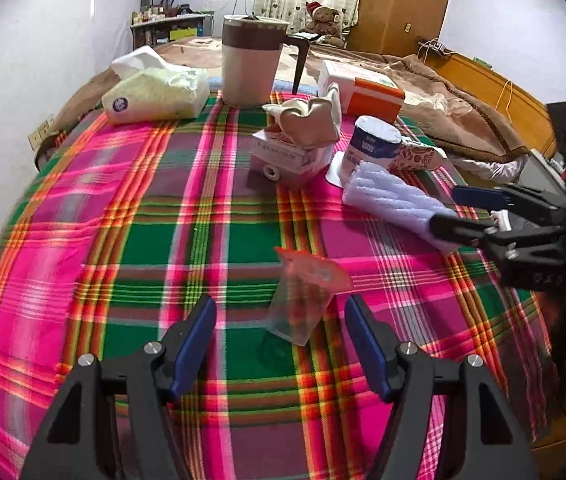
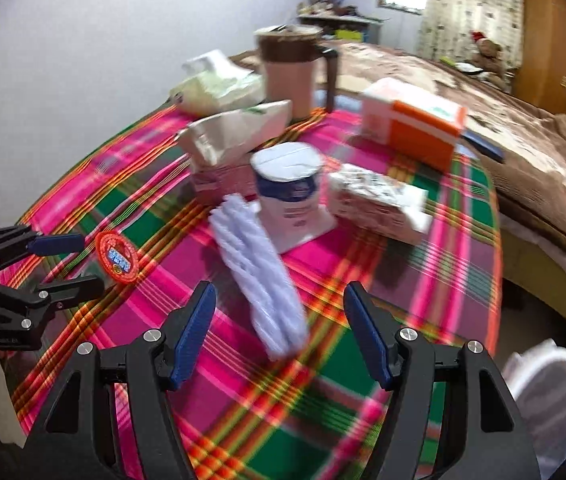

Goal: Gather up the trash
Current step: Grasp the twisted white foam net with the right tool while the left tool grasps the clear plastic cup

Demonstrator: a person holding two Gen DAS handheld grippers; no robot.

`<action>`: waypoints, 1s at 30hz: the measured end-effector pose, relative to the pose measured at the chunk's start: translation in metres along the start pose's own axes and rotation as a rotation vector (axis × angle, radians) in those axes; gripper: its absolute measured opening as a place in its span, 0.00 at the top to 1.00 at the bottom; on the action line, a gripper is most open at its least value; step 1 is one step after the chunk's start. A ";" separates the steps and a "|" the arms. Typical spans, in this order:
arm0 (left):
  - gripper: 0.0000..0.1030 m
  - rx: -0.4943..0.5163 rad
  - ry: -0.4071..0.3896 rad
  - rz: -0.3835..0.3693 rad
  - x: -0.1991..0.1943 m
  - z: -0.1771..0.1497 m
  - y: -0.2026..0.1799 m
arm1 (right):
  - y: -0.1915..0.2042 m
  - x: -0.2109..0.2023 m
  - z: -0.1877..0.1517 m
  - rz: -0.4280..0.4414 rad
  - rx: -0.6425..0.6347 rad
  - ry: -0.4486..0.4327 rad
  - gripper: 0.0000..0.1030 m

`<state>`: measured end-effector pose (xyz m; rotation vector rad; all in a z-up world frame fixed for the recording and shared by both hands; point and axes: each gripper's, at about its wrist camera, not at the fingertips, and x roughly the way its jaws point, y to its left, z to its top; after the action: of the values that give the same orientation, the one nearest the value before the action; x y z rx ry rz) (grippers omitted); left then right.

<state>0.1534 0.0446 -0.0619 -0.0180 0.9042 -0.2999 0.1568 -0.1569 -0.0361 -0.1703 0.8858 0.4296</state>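
A clear plastic cup with a red lid (image 1: pixel 303 300) lies tipped on the plaid tablecloth (image 1: pixel 123 240). My left gripper (image 1: pixel 281 302) stands open, its blue pads on either side of the cup's near end and not touching it. A white ribbed foam sleeve (image 2: pixel 259 264) lies lengthwise on the cloth, blurred, and runs in between the fingertips of my right gripper (image 2: pixel 279 288), which is open too. Seen from the left wrist, the right gripper (image 1: pixel 463 212) straddles the end of the foam sleeve (image 1: pixel 395 204). Seen from the right wrist, the left gripper (image 2: pixel 79 264) flanks the red-lidded cup (image 2: pixel 117 258).
Behind stand a blue-and-white tub (image 2: pixel 287 184), a small carton with crumpled paper (image 1: pixel 295 148), a patterned packet (image 2: pixel 379 200), an orange-and-white box (image 1: pixel 363 88), a tissue pack (image 1: pixel 155 96) and a brown-lidded pitcher (image 1: pixel 251 64). A white round object (image 2: pixel 547 392) sits beyond the table's right edge, near a bed.
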 end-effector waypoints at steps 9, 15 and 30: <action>0.34 0.001 0.016 -0.017 0.014 0.006 0.002 | 0.000 0.027 0.009 0.051 -0.042 0.074 0.34; 0.53 0.022 0.023 -0.021 0.018 0.008 0.000 | 0.000 0.037 0.009 0.040 -0.049 0.097 0.56; 0.67 0.016 0.021 -0.046 0.014 0.007 -0.003 | 0.003 0.023 0.004 0.041 0.027 0.062 0.76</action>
<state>0.1665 0.0374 -0.0683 -0.0206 0.9232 -0.3509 0.1715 -0.1465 -0.0514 -0.1409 0.9570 0.4524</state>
